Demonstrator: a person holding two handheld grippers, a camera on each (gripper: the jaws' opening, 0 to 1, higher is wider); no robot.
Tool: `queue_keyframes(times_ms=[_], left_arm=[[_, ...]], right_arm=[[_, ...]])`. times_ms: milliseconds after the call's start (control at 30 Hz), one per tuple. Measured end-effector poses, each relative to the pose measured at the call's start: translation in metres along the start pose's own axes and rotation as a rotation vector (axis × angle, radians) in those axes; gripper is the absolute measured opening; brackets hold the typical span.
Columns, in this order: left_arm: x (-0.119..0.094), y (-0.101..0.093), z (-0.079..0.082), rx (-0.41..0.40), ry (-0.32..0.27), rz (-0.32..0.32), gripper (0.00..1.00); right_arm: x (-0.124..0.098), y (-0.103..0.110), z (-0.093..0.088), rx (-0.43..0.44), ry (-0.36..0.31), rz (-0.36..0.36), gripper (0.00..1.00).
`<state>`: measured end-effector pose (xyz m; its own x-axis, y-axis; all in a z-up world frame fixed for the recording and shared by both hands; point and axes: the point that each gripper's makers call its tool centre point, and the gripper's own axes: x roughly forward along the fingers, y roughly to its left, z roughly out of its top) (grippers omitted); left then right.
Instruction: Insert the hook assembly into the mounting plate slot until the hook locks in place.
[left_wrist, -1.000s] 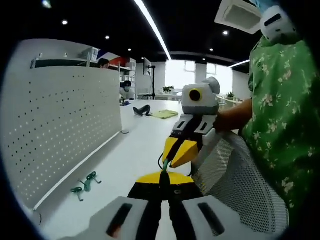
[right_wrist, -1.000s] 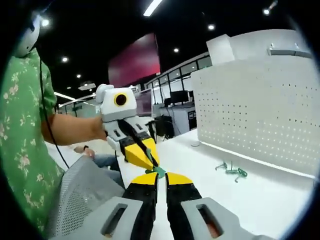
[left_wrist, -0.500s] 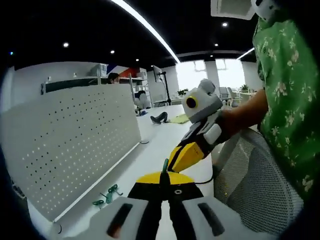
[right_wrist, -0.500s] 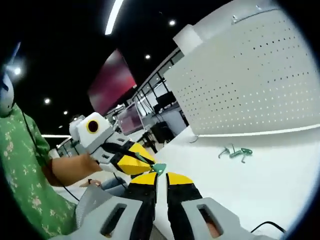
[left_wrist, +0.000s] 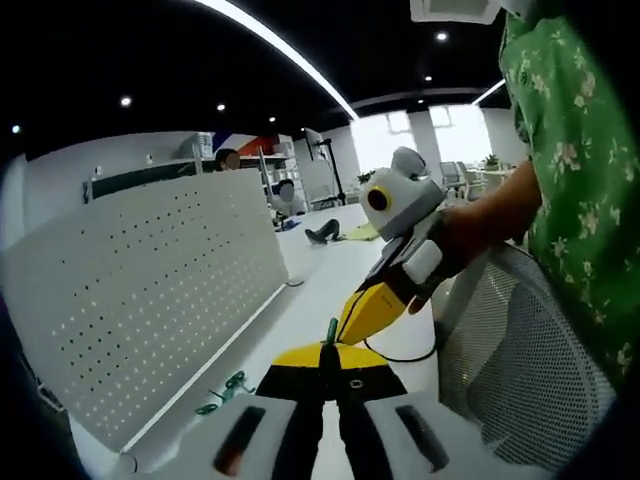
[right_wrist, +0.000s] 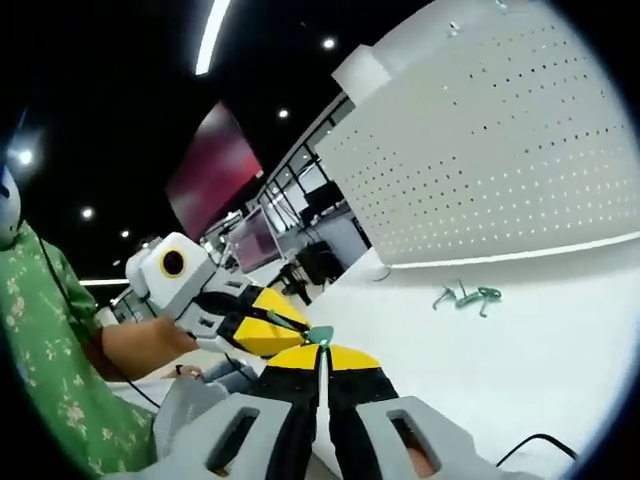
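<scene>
Gripping a green hook piece (left_wrist: 331, 330) between clenched jaws, the left gripper (left_wrist: 331, 352) is meeting the right gripper (right_wrist: 321, 350), whose jaws are pinching the same hook. Spare green hooks (right_wrist: 466, 296) are lying on the white table (right_wrist: 520, 370) along the pegboard's (right_wrist: 490, 150) bottom edge.

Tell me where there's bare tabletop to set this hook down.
Bare white tabletop lies between the white perforated pegboard and the black cable, past the loose green hooks. It is crowded where the left gripper meets the right gripper.
</scene>
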<state>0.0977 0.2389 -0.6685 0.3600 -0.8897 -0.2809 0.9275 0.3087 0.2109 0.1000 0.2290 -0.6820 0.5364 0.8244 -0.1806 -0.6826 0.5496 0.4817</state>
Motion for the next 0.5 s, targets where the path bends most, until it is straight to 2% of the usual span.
queue_keyframes(times_ms=[67,267,500], left_arm=[[0.001,0.001,0.000,0.007,0.006,0.005,0.02],[0.004,-0.001,-0.008,0.097,0.081,0.026,0.02],[0.006,-0.001,-0.012,0.154,0.136,0.058,0.02]], right_arm=[[0.000,0.000,0.001,-0.021,-0.001,-0.012,0.00],[0.000,-0.001,0.003,-0.083,0.005,-0.055,0.00],[0.001,0.003,0.005,-0.153,0.010,-0.082,0.00]])
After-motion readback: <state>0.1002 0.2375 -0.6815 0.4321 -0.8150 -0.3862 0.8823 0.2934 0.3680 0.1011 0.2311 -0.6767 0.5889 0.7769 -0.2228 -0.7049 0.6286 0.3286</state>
